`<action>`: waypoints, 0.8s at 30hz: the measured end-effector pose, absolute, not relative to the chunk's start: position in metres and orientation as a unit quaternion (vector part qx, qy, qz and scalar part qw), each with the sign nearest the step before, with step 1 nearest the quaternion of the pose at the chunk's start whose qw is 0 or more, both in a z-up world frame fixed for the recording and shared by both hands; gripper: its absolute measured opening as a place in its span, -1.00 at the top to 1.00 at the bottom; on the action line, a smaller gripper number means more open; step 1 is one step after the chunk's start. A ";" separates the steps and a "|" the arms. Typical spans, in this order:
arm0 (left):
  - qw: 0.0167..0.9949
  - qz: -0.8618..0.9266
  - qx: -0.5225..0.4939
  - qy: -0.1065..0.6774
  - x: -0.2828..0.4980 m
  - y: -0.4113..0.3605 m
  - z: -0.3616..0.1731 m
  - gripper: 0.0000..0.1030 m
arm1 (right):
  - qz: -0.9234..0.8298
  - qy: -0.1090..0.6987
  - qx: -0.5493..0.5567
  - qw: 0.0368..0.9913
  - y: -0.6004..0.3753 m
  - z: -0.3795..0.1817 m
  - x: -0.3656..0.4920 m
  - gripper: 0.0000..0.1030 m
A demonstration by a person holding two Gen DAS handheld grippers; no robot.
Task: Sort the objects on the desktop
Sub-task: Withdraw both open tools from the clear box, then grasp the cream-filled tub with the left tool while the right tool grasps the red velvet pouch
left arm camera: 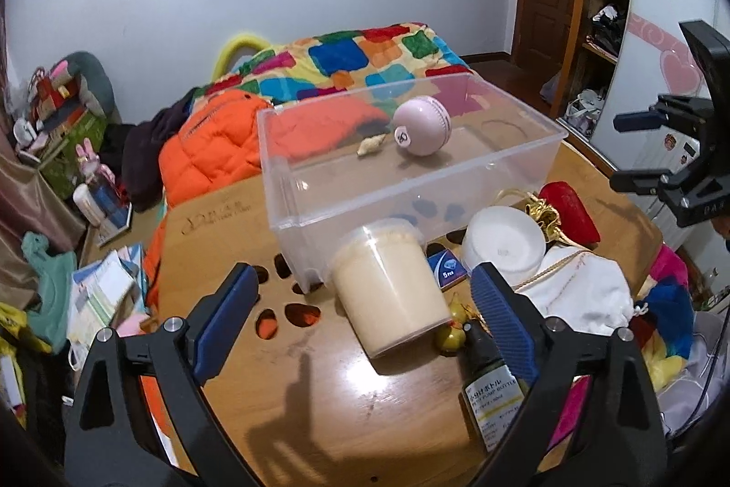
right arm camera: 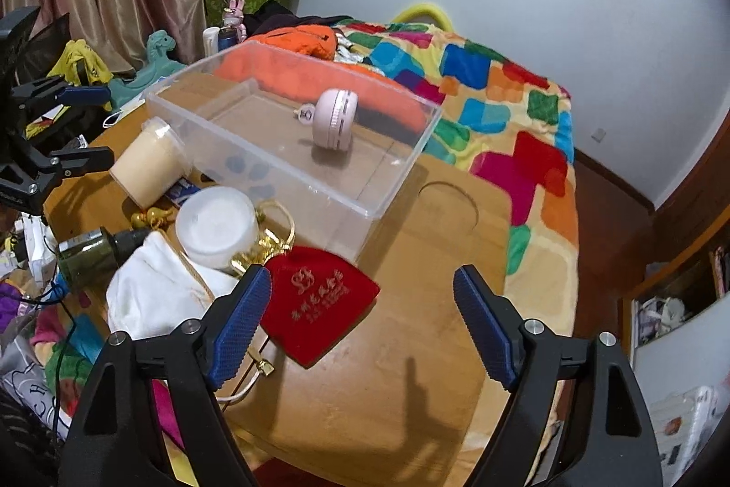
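Left wrist view: left gripper (left arm camera: 365, 318) tilts down (fingers wide, unclamped) around cream tub (left arm camera: 388, 286)

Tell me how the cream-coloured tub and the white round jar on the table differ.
The cream-coloured tub is taller and tapered; the white round jar is shorter and squat. The tub lies against the clear bin at its near corner; the jar sits apart from the bin, among a gold pouch and white cloth. The tub is pale yellow, the jar plain white. Both are round plastic containers outside the bin, touched by neither gripper.
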State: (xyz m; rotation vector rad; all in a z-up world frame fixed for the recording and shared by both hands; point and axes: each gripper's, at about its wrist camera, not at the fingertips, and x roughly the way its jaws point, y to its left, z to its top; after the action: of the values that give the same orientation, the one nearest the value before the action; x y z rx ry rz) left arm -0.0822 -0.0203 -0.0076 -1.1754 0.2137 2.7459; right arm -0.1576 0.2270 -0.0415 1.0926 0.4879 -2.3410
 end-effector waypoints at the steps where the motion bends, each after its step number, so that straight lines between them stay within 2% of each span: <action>1: 0.073 0.914 -0.394 0.067 -0.084 -0.021 -0.011 -0.85 | -0.860 0.175 0.406 0.255 0.228 -0.045 -0.158 -0.55; 7: 0.082 0.904 -0.417 0.040 -0.095 -0.021 -0.029 -0.85 | -0.850 0.155 0.429 0.264 0.229 -0.065 -0.162 -0.55; 24: 0.083 0.890 -0.448 0.025 -0.115 -0.009 -0.053 -0.84 | -0.830 0.131 0.460 0.287 0.207 -0.101 -0.179 -0.55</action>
State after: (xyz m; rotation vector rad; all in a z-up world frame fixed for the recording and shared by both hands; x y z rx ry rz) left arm -0.1152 -0.0090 -0.0530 -1.3377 0.0738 2.6572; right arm -0.1794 0.2070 -0.1008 1.2288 0.3495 -2.2167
